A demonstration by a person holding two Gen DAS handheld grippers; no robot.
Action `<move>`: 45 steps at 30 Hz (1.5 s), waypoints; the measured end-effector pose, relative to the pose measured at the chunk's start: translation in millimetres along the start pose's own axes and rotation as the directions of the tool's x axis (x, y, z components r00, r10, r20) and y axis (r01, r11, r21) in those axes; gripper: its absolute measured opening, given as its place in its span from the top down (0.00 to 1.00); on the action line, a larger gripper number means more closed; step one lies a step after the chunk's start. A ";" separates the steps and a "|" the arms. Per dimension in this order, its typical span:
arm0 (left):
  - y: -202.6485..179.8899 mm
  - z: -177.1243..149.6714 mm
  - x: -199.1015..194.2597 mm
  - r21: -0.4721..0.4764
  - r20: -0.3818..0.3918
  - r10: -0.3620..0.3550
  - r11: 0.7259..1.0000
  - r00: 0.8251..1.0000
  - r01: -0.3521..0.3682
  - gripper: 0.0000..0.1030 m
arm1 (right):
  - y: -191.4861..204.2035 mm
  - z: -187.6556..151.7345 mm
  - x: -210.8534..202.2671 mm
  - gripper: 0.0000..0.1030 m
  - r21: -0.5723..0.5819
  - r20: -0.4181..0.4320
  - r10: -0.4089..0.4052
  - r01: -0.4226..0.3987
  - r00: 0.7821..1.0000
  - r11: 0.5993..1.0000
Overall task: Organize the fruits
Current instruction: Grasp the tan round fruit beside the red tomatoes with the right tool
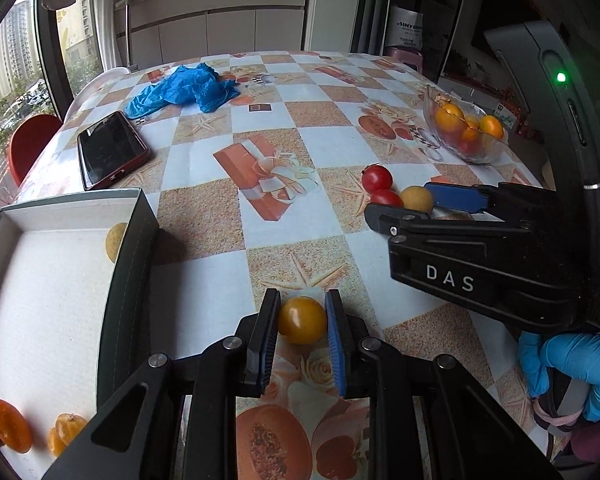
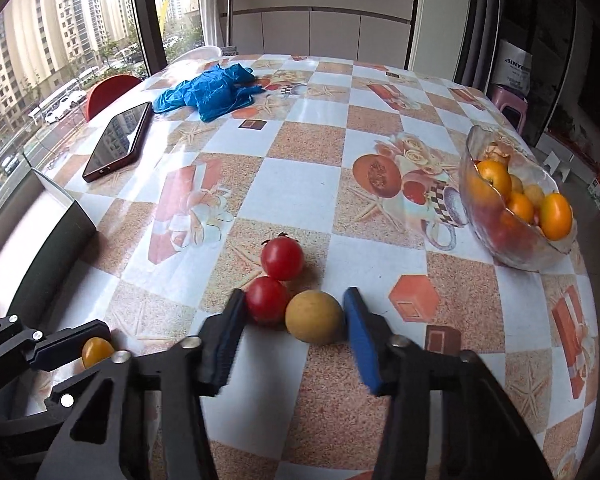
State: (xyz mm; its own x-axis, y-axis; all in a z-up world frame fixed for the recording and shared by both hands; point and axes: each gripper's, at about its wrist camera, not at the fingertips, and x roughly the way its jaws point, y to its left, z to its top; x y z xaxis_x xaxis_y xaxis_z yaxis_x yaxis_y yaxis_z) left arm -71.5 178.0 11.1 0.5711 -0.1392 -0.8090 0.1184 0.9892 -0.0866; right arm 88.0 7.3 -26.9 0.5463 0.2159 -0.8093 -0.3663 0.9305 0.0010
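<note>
The left gripper (image 1: 302, 320) is clamping a yellow tomato (image 1: 301, 319) above the counter (image 1: 204, 280), while the right gripper (image 2: 296, 316) is bracketing a red tomato (image 2: 266, 300) and tan fruit (image 2: 314, 316), seemingly unpinched.

Box wall (image 1: 128, 272) left, bare tablecloth (image 1: 204, 280) between

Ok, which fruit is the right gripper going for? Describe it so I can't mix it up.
Start at the glass fruit bowl on the checked tablecloth; nearer the camera lies a cluster of three small fruits. The right gripper straddles the near two, a red cherry tomato and a pale tan round fruit. The tan one is matte and the only non-red one there.
</note>
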 end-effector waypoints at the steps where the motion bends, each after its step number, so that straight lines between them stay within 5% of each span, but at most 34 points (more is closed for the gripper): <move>1: -0.6 -0.6 -0.1 0.005 0.003 0.002 1.000 1.000 -0.002 0.76 | -1.0 -2.0 -2.2 0.53 0.003 0.003 0.010 -0.010 1.000 1.000; 19: -3.9 -53.9 -36.5 -0.056 0.049 0.034 0.998 0.998 -0.032 0.76 | -32.4 -100.8 -76.0 0.53 0.181 0.029 0.008 -0.013 1.000 0.983; 30: -4.5 -57.3 -39.7 -0.065 0.041 0.029 0.997 0.999 -0.027 0.76 | -31.1 -114.0 -86.0 0.37 0.144 0.017 0.026 -0.028 1.000 0.989; 40: -2.9 -57.4 -39.7 -0.065 0.041 0.029 0.998 0.999 -0.026 0.76 | -45.7 -124.6 -93.2 0.37 0.155 0.019 0.027 -0.029 0.999 0.987; 43: -3.0 -57.5 -39.7 -0.066 0.041 0.027 0.998 0.999 -0.025 0.76 | -43.7 -124.3 -93.2 0.40 0.150 0.027 0.035 -0.039 0.999 0.988; 45: -2.2 -57.2 -39.7 -0.066 0.039 0.026 0.998 0.999 -0.023 0.76 | -40.0 -123.5 -93.0 0.57 0.139 0.028 0.038 -0.042 0.999 0.989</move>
State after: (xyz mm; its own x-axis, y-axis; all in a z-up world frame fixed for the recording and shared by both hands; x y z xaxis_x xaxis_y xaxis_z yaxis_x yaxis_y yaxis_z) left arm -140.9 184.0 10.2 0.6053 -0.1155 -0.7876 0.0511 0.9930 -0.1063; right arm -41.2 -86.6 -24.2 0.5528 0.2597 -0.7918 -0.2806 0.9527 0.1165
